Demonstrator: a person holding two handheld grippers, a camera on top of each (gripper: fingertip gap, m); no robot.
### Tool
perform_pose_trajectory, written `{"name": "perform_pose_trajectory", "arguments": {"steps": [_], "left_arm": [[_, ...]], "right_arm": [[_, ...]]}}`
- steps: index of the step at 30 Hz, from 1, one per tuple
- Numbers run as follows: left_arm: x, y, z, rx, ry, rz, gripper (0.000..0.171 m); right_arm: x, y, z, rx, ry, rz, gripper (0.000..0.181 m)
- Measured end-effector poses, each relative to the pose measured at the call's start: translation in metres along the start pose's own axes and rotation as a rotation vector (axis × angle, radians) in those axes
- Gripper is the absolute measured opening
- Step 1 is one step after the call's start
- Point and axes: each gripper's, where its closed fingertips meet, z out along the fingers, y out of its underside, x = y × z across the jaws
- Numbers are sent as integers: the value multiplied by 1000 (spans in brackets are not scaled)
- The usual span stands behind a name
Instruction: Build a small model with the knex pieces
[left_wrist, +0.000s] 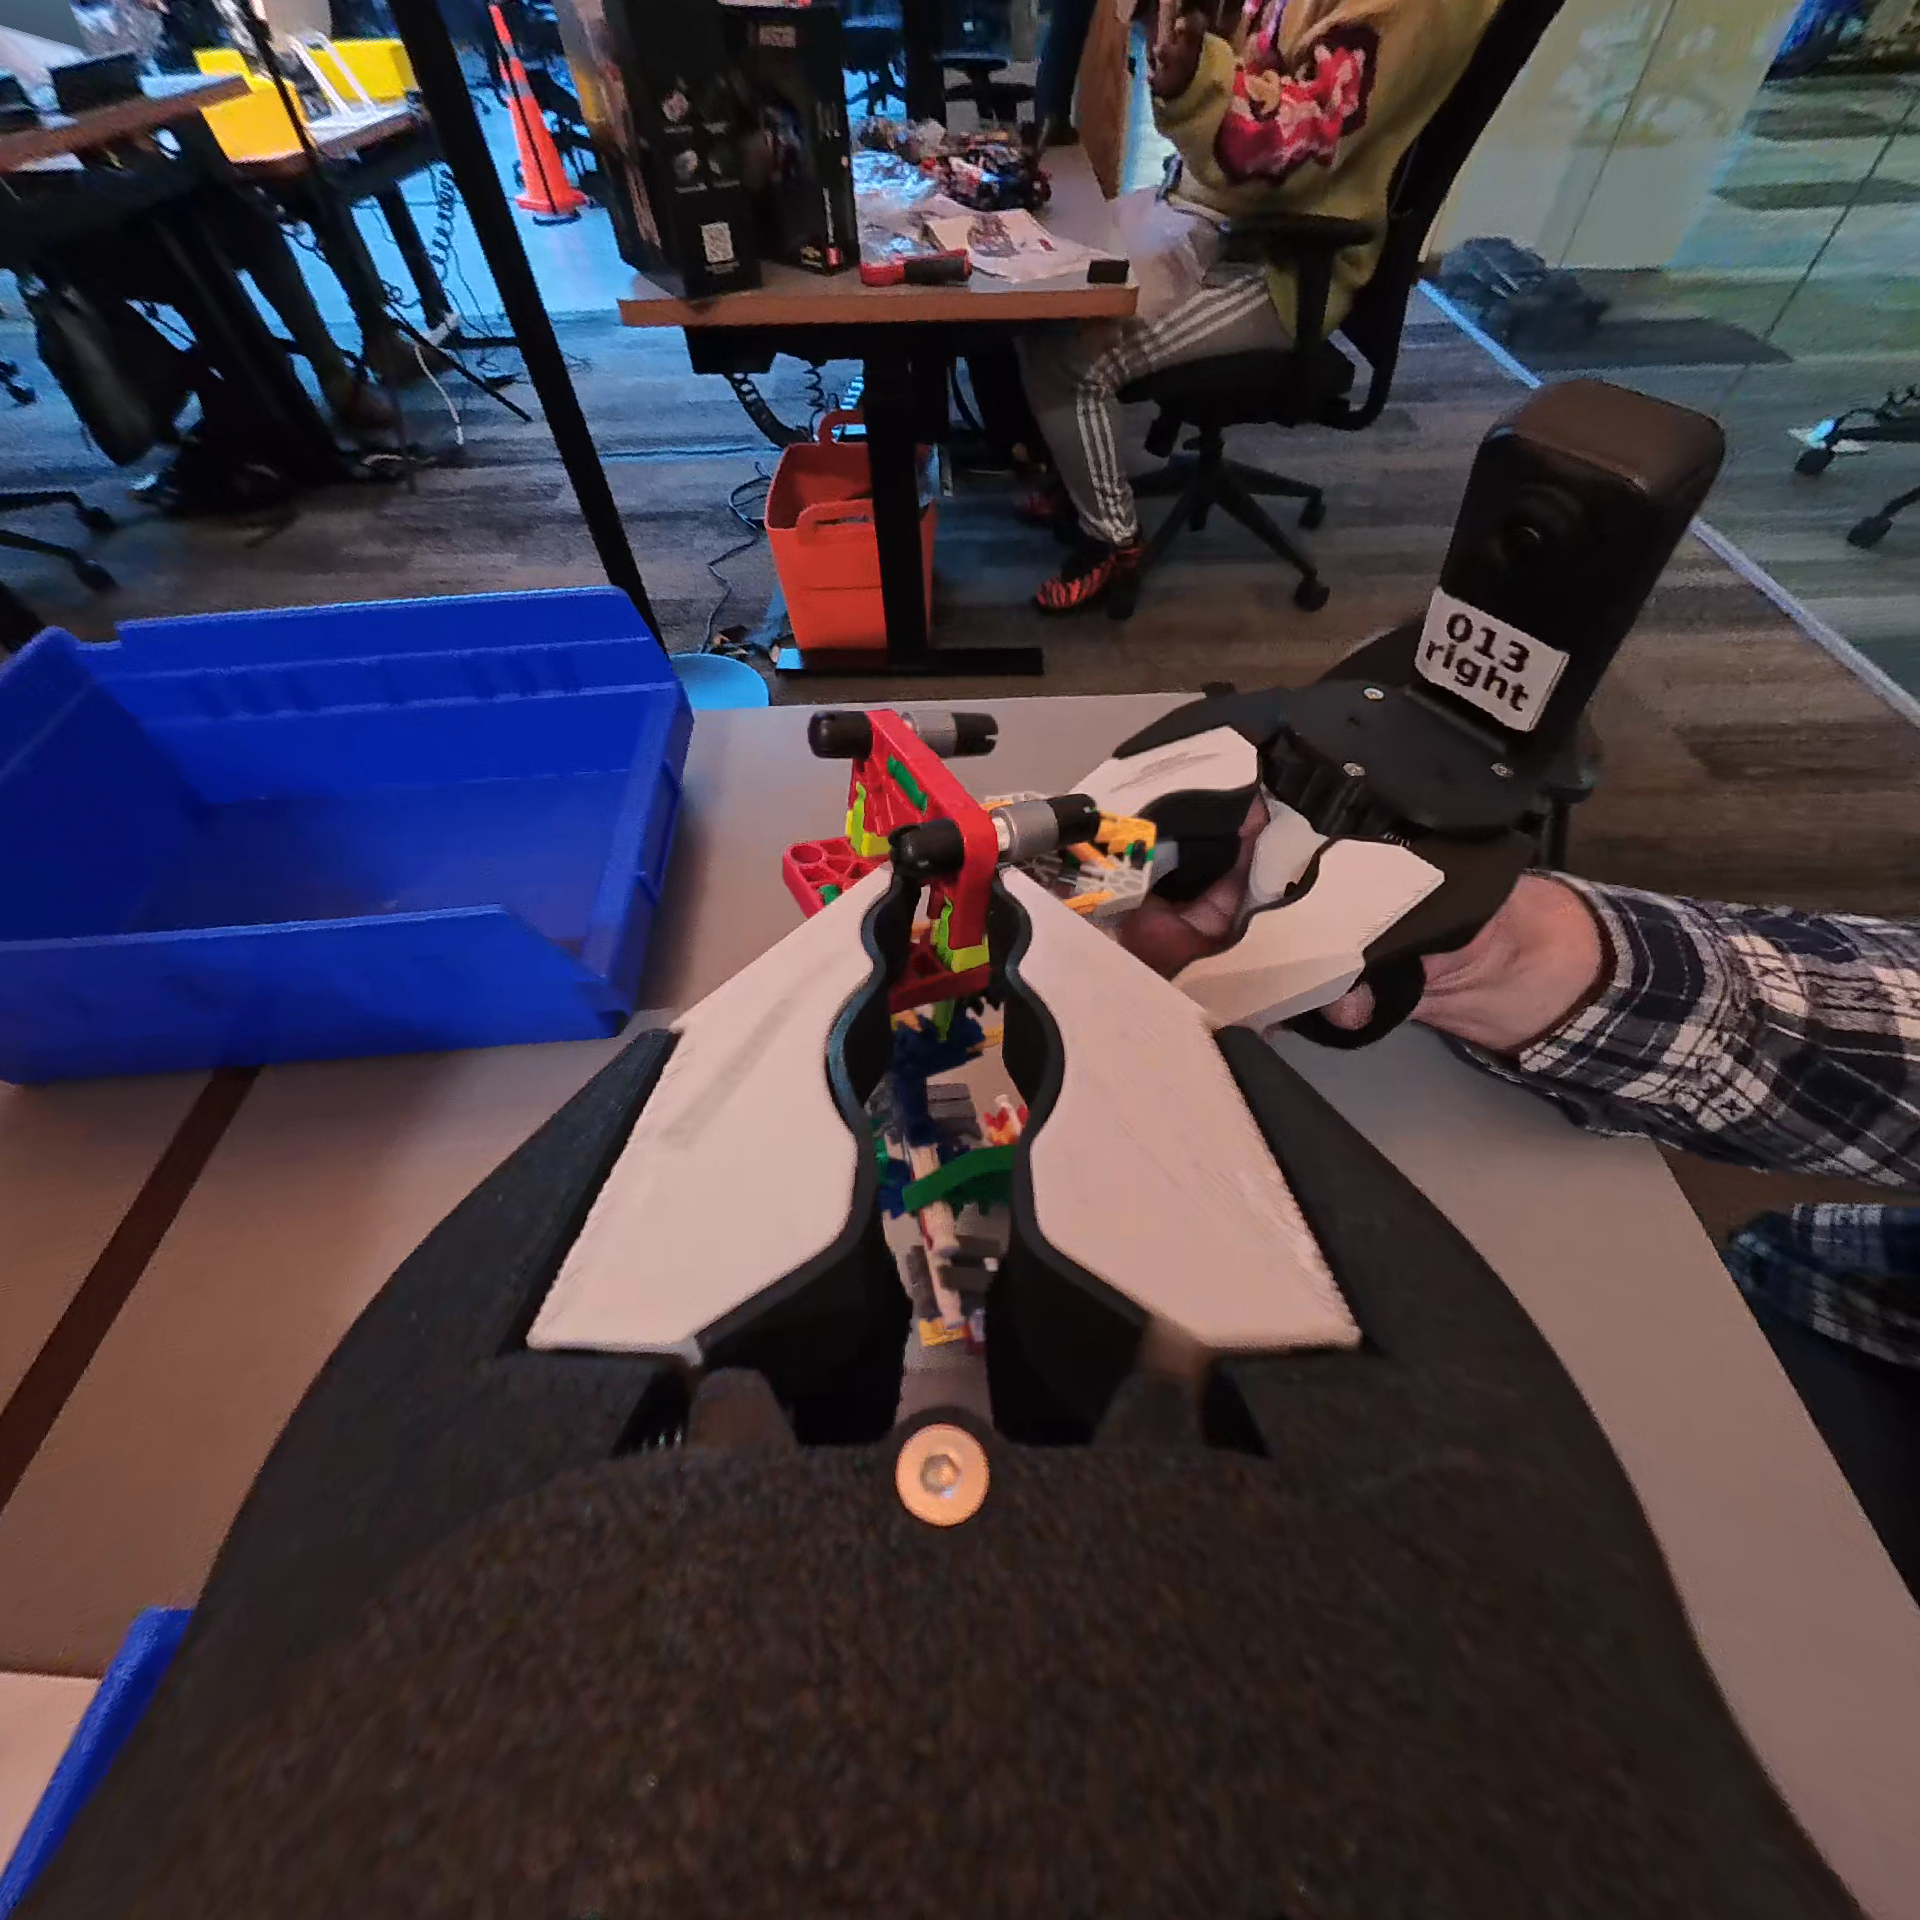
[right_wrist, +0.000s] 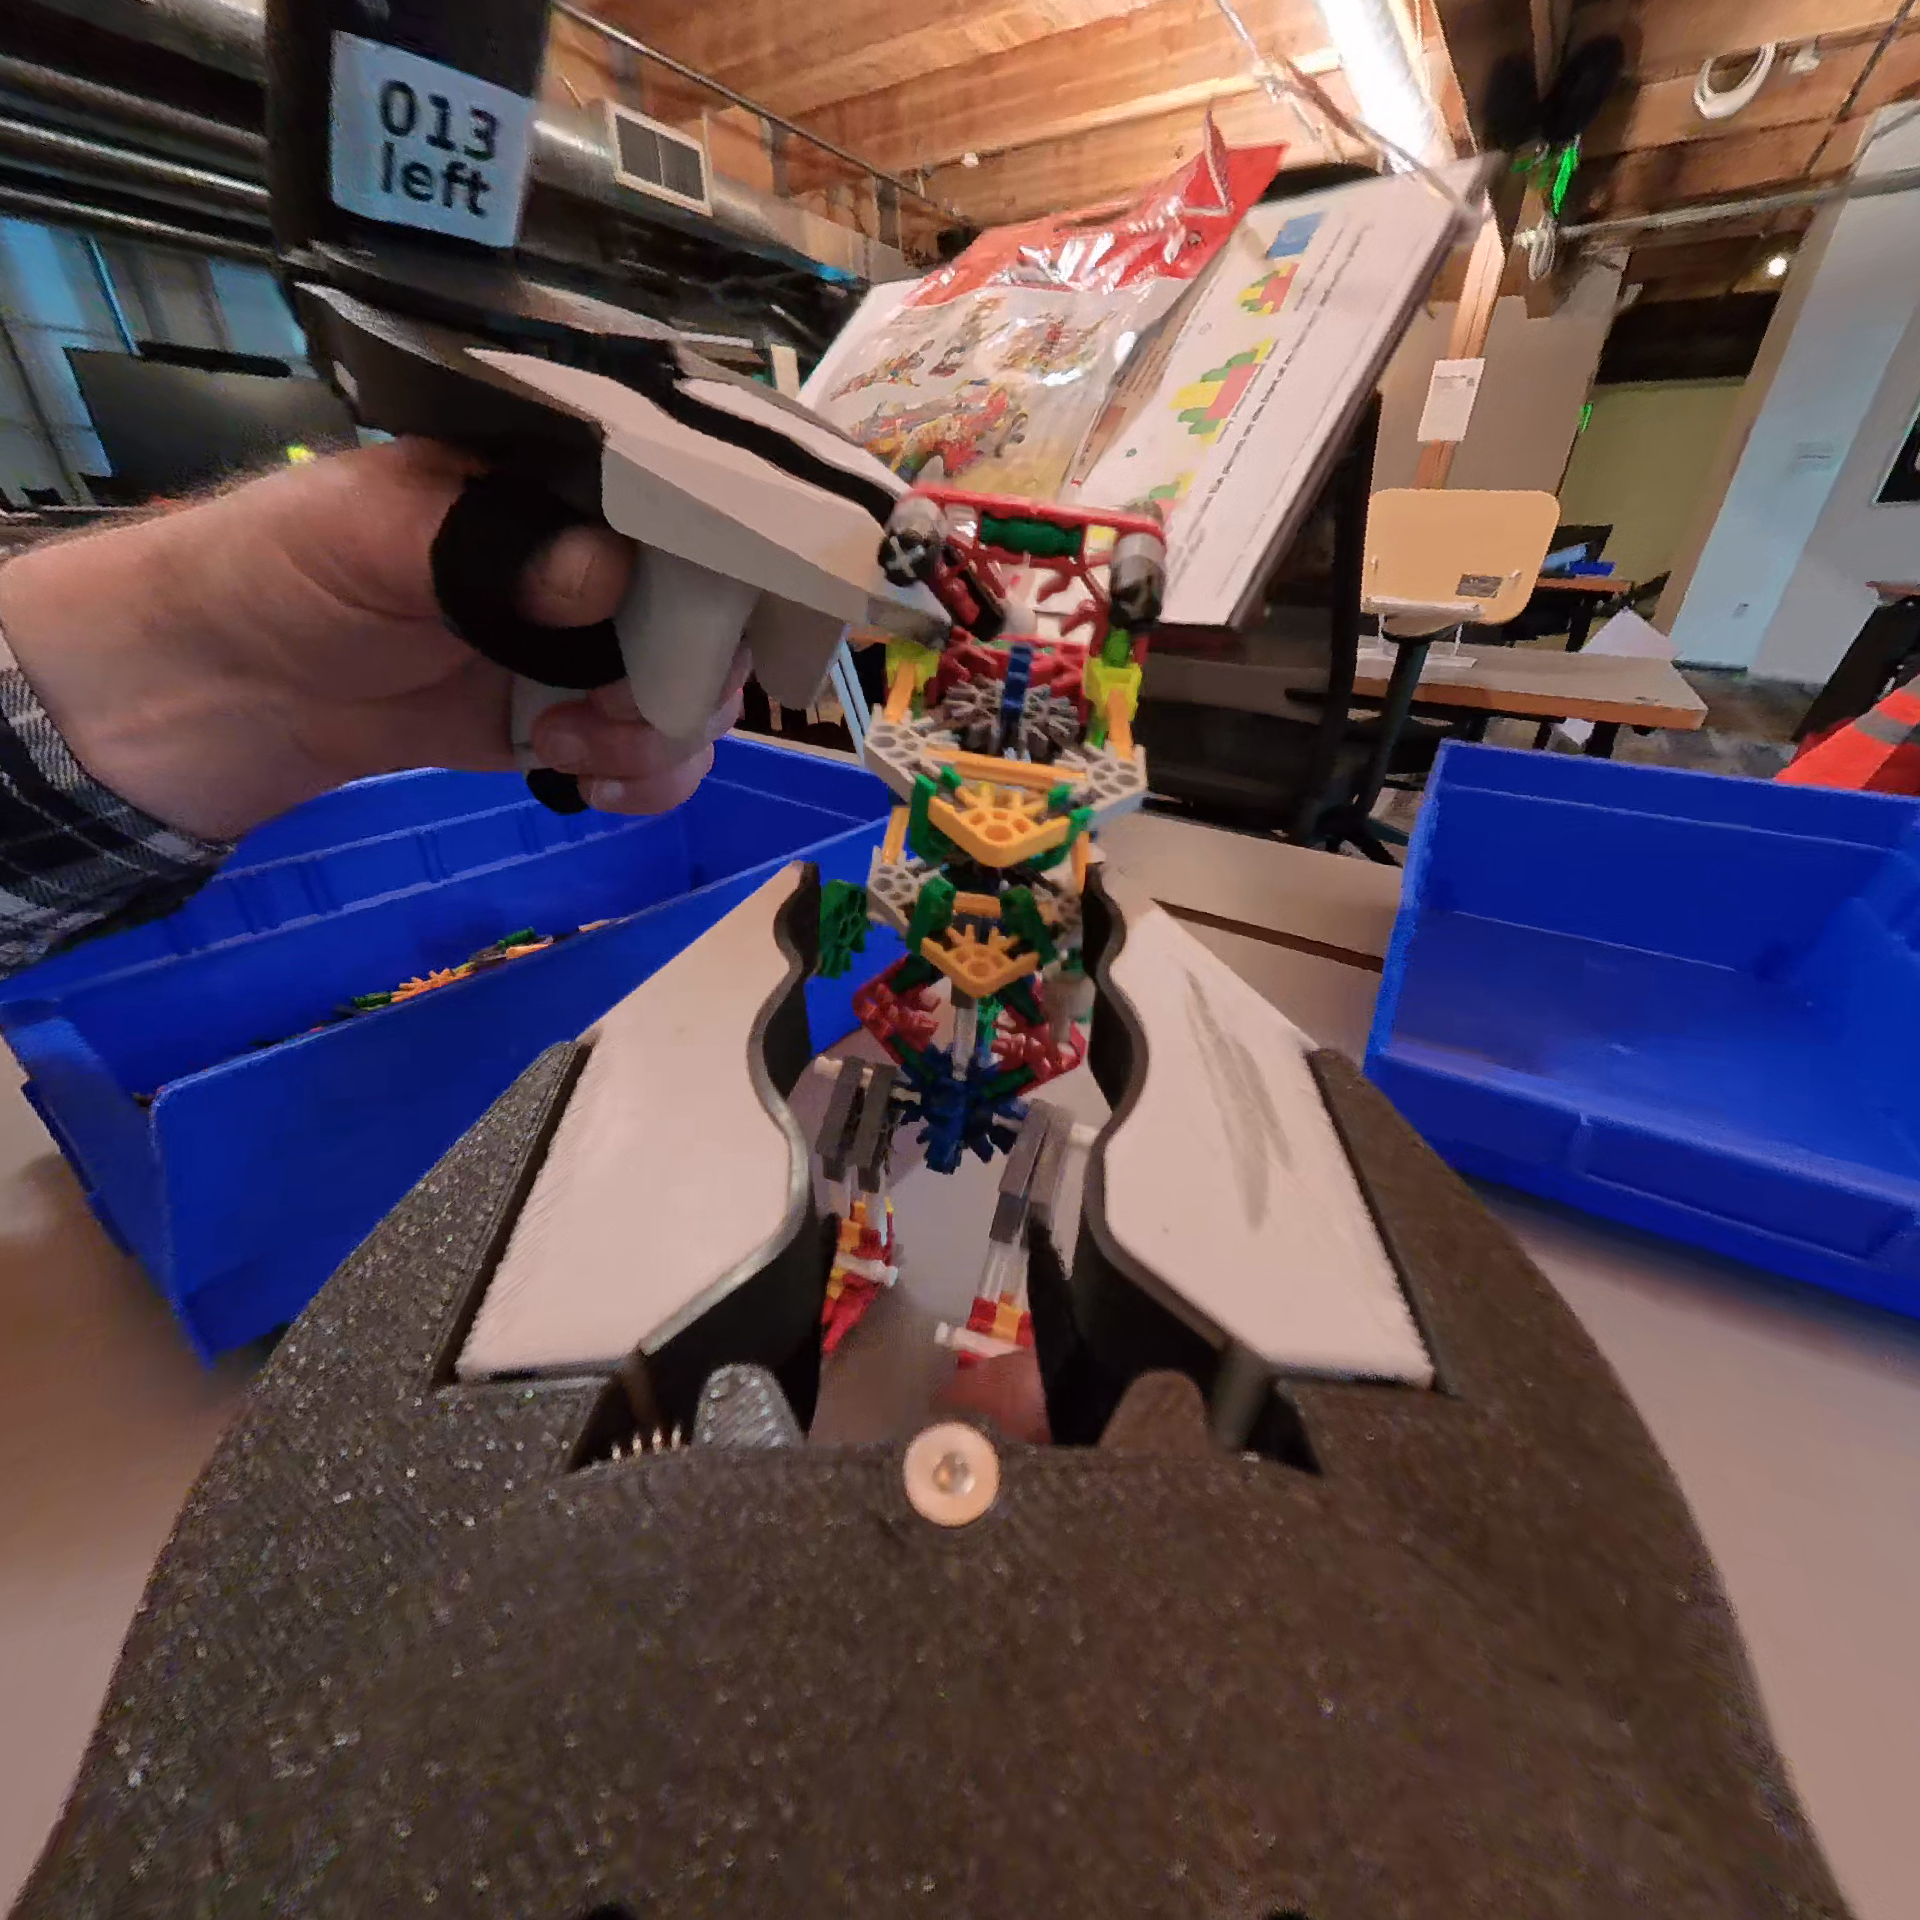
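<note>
Both grippers clamp a colourful toy figure (right_wrist: 992, 831) standing on the bench (left_wrist: 1455, 1195): the left gripper (left_wrist: 940, 894) pinches its red top, the right gripper (right_wrist: 951, 914) its middle, between two blue bins (right_wrist: 1662, 997).

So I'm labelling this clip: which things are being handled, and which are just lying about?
Handled: toy figure, left gripper, right gripper.
Lying about: blue bins, booklet stand, orange bin.

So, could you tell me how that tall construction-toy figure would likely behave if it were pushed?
The toy figure stands tall on two narrow feet, so it would probably tip. Built from many snapped rods and connectors, it probably flexes or pops apart, and looks light.
</note>
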Motion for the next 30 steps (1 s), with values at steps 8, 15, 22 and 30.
{"name": "perform_pose_trajectory", "arguments": {"steps": [8,15,22,30], "left_arm": [[-19,-18,-15,100,-29,-33,5],[-20,-17,-14,103,-24,-17,4],[-10,-38,-21,188,69,-35,3],[-7,-51,-22,228,144,-80,4]], "right_arm": [[23,43,3,-199,57,69,41],[-11,82,11,-390,-98,11,45],[-3,79,18,-371,-110,115,37],[1,74,21,-346,-95,5,27]]}}
